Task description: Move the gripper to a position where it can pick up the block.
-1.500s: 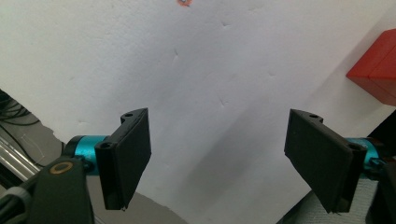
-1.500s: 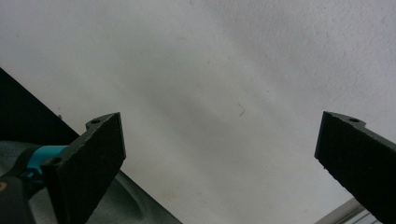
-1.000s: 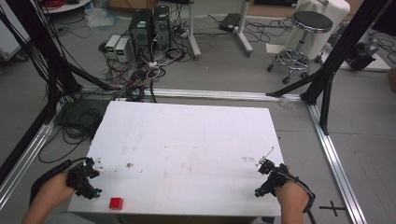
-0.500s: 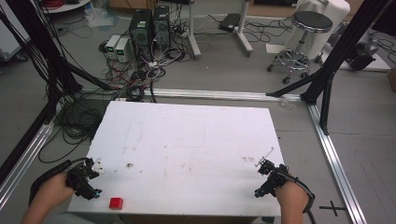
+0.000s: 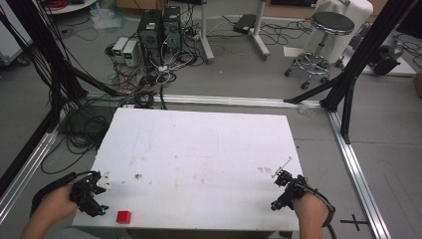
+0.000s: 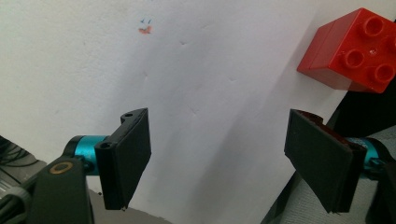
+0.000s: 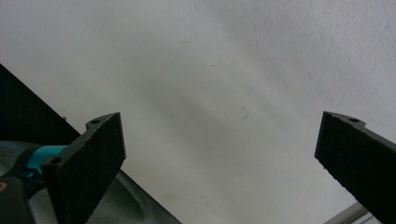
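Two grippers are resting in your hands at the near corners of the white worktop [image 5: 199, 144], largest thing before you. Your left gripper [image 5: 94, 195] is sitting at the near left corner, fingers [image 6: 128, 156] spread and empty. Your right gripper [image 5: 286, 191] is sitting at the near right corner, fingers [image 7: 93, 163] likewise released. Smallest, a red brick [image 5: 124, 216] is lying near the front edge, just beside your left gripper.

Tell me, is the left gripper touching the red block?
Apart. The left gripper view shows bare white table between the open left gripper and the red block.
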`<state>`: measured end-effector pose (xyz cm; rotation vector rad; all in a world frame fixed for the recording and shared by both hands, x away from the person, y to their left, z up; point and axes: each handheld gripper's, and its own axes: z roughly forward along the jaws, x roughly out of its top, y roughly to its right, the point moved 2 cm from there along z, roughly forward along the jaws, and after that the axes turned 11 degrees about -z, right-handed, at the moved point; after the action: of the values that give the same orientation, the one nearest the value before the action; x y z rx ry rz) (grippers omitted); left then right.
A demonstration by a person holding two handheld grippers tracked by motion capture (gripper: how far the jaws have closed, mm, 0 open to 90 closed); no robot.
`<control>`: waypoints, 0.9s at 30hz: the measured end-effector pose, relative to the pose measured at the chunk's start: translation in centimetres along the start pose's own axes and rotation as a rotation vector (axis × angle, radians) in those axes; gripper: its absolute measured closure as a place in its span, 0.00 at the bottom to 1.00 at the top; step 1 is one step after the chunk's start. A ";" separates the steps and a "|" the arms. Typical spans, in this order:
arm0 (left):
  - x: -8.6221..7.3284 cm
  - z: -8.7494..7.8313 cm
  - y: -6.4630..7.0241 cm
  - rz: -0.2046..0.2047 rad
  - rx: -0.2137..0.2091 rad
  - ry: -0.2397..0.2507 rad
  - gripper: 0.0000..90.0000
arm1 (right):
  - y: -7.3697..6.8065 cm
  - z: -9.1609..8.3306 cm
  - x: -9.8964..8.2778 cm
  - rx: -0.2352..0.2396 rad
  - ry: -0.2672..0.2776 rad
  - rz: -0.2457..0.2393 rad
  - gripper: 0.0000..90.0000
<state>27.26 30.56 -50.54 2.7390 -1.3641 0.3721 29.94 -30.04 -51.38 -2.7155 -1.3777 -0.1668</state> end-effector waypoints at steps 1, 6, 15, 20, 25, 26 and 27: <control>0.0 0.0 0.0 0.001 -0.001 0.002 0.26 | 0.0 0.0 0.0 -0.001 0.002 -0.001 0.01; -0.1 -0.2 0.4 0.052 -0.027 0.003 0.26 | -0.1 0.0 0.1 0.004 -0.004 0.004 0.01; 0.1 -0.2 1.6 0.158 -0.067 -0.008 0.26 | -0.2 0.2 0.3 0.015 0.000 -0.003 0.01; 0.4 0.2 2.3 0.203 -0.088 -0.024 0.26 | -0.3 0.3 0.5 0.021 0.001 -0.009 0.01; 0.4 0.3 2.8 0.258 -0.098 -0.028 0.26 | -0.4 0.3 0.5 0.024 0.003 -0.009 0.01; 0.4 0.3 3.0 0.269 -0.101 -0.028 0.26 | -0.3 0.3 0.5 0.024 0.003 -0.008 0.01; 0.5 0.4 3.1 0.274 -0.105 -0.034 0.26 | -0.3 0.4 0.4 0.023 0.002 -0.008 0.01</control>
<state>25.16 28.26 -50.94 2.4901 -1.7204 0.2590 29.93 -29.45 -51.67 -2.6902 -1.3818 -0.1530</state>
